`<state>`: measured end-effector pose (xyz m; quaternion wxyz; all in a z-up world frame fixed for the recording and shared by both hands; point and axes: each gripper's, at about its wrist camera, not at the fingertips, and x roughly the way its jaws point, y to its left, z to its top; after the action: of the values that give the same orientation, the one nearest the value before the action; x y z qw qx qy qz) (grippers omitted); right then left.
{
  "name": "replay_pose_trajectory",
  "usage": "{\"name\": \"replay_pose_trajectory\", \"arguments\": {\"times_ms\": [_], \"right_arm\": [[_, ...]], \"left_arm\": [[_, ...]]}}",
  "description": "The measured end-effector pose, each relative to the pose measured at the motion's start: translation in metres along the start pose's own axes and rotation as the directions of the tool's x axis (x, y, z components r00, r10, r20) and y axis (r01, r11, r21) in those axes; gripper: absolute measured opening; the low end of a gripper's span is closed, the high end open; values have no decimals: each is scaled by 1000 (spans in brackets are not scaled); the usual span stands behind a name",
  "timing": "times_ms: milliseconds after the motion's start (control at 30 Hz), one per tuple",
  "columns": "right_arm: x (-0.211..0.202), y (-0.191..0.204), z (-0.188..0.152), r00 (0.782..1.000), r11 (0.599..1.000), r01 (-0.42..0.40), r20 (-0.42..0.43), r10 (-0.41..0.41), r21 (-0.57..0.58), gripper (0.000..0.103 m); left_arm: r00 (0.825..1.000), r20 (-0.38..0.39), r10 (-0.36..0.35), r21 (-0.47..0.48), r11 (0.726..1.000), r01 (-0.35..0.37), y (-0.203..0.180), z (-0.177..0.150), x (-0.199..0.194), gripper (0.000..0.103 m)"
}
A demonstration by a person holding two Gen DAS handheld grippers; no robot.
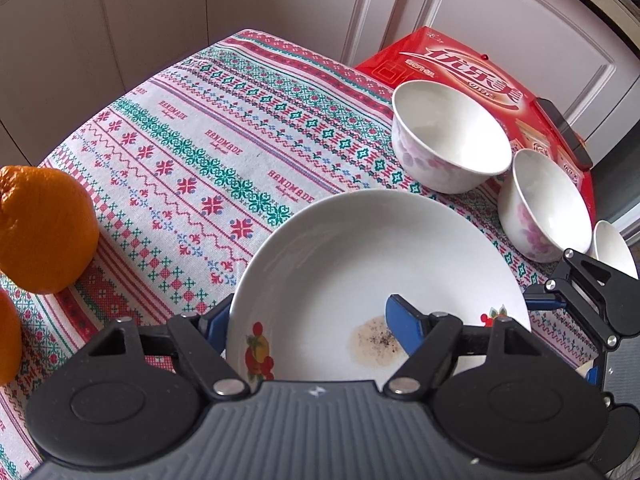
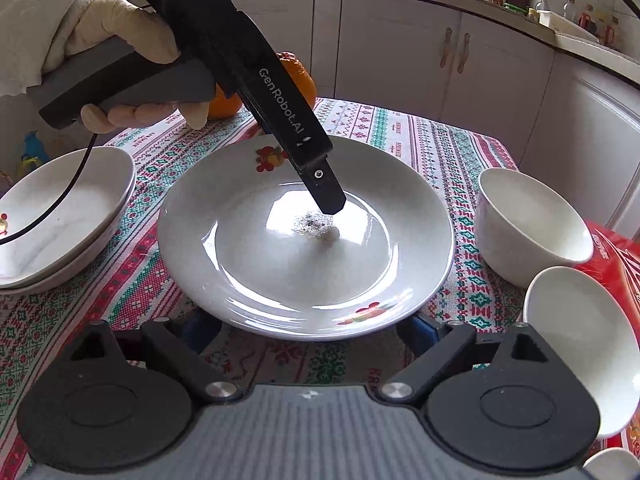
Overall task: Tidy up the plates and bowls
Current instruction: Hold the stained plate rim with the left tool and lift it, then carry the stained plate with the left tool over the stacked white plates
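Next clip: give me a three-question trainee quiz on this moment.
1. True or false: the plate is clean.
2. The left tongs grip: A) a bowl B) the plate C) a box.
3. Which fruit lies on the cloth?
Key: 1 false, there is residue in its middle; 2 B; 3 orange.

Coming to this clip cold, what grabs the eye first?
The big white plate in the middle of the patterned tablecloth, with a speckled food stain at its centre. The left tongs are clamped over its rim, one blue finger inside the dish. Beyond that, bright oranges at the table's edge and flowered bowls by a red box.
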<state>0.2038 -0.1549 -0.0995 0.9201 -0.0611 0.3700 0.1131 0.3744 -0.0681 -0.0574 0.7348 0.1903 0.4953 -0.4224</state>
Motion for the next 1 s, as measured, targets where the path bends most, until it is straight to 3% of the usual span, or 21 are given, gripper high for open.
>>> {"name": "replay_pose_trajectory", "arguments": {"times_ms": [567, 1000], "right_arm": [[-43, 30, 5, 998, 996, -35, 57, 40, -87, 96], [-61, 71, 16, 989, 976, -109, 77, 126, -189, 96]], "left_arm": [[995, 83, 61, -60, 997, -56, -18, -43, -57, 77], [979, 150, 137, -179, 978, -109, -15, -105, -111, 77]]}}
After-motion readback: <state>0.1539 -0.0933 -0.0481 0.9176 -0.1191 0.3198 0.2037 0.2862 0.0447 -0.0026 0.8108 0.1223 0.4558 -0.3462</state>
